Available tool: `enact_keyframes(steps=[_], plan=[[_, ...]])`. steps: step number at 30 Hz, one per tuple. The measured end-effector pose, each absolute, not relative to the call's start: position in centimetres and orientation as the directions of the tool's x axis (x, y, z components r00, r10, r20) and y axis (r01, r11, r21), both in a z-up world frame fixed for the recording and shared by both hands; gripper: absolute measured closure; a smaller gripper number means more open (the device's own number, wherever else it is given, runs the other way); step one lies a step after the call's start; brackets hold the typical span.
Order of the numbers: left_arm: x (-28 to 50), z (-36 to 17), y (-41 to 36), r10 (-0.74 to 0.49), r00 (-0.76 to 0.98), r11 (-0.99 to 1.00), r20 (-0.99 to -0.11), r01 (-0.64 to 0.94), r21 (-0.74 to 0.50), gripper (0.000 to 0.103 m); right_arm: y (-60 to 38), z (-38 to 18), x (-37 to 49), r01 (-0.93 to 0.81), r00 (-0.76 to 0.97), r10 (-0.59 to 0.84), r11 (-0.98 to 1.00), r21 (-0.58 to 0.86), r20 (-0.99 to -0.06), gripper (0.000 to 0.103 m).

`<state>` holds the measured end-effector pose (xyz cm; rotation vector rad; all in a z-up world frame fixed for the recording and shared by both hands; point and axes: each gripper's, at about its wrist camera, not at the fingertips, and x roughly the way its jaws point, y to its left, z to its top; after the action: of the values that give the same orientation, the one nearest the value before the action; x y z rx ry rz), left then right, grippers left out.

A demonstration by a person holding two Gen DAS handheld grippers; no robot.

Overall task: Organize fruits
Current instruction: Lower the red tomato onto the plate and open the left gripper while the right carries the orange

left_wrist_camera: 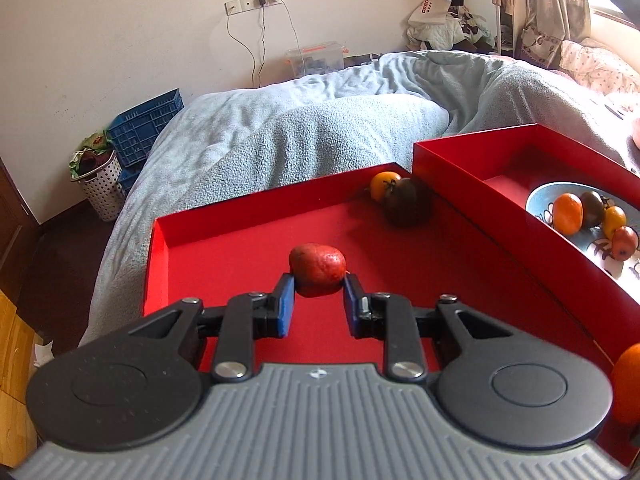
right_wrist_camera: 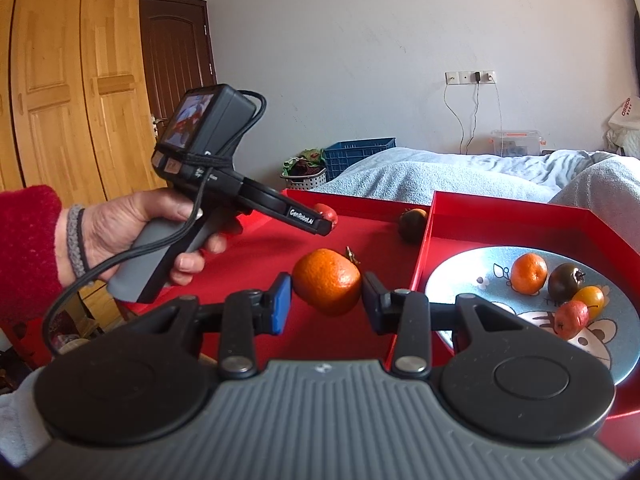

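1. Pinching a rough-skinned, dark red oval fruit [left_wrist_camera: 317, 275] between its blue pads, the left gripper [left_wrist_camera: 319, 298] sits low over the floor of the large red shallow cardboard tray [left_wrist_camera: 240, 216]; the pads touch the fruit's two sides, but whether it is lifted clear of the tray floor cannot be told.
2. The right gripper [right_wrist_camera: 326, 300] holds a round orange mandarin [right_wrist_camera: 327, 281] between its own pads, above the near part of the same tray, just left of the wall of the second red tray [right_wrist_camera: 512, 208].
3. That second tray, on the right, carries a pale blue patterned plate [right_wrist_camera: 460, 276] that already has four fruits on it: an orange mandarin, a dark brown-green tomato, a small yellow one and a small red one.
4. Left in the far right corner of the large tray are a yellow-orange tomato [left_wrist_camera: 385, 184] and a dark tomato [left_wrist_camera: 406, 202], touching each other.
5. Judged from this, both held fruits belong on the plate. To do it well, carry each one high enough to clear the tray wall, lower it onto a bare part of the plate, and spread the pads only once it rests, so that it neither rolls nor knocks its neighbours.
6. Both trays rest on a bed with a grey-blue fleece blanket [left_wrist_camera: 280, 136].
7. Readable writing: "GenRobot.AI" on the side of the left gripper in the right wrist view. A white bag far off bears red letters, too small to read surely.
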<state>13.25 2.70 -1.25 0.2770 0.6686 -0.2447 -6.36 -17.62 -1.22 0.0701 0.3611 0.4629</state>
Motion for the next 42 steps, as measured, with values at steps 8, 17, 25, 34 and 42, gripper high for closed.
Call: enact_keyframes(steps=[8, 17, 25, 34, 42], plan=[[9.8, -0.8, 3.3, -0.108, 0.763, 0.936, -0.638, 0.295, 0.194, 0.072, -17.9, -1.0, -6.7, -0.438, 0.835, 0.464, 0.886, 0.153, -0.297, 0.061], [7.6, 0.3, 3.4, -0.112, 0.765, 0.947, -0.635, 0.276, 0.165, 0.072, -18.4, -1.1, -7.0, -0.449, 0.833, 0.478, 0.879, 0.162, -0.280, 0.061], [5.3, 0.9, 3.5, -0.112, 0.766, 0.950, -0.633, 0.269, 0.158, 0.072, -18.8, -1.0, -7.6, -0.461, 0.835, 0.490, 0.871, 0.170, -0.250, 0.061], [3.7, 2.2, 2.4, -0.125, 0.778, 0.942, -0.615, 0.288, 0.173, 0.072, -19.4, -0.1, -8.7, -0.450, 0.856, 0.479, 0.875, 0.176, -0.196, 0.061], [2.7, 4.1, -0.1, -0.177, 0.790, 0.924, -0.587, 0.338, 0.177, 0.072, -20.8, 0.6, -9.3, -0.392, 0.891, 0.423, 0.900, 0.192, -0.164, 0.061]])
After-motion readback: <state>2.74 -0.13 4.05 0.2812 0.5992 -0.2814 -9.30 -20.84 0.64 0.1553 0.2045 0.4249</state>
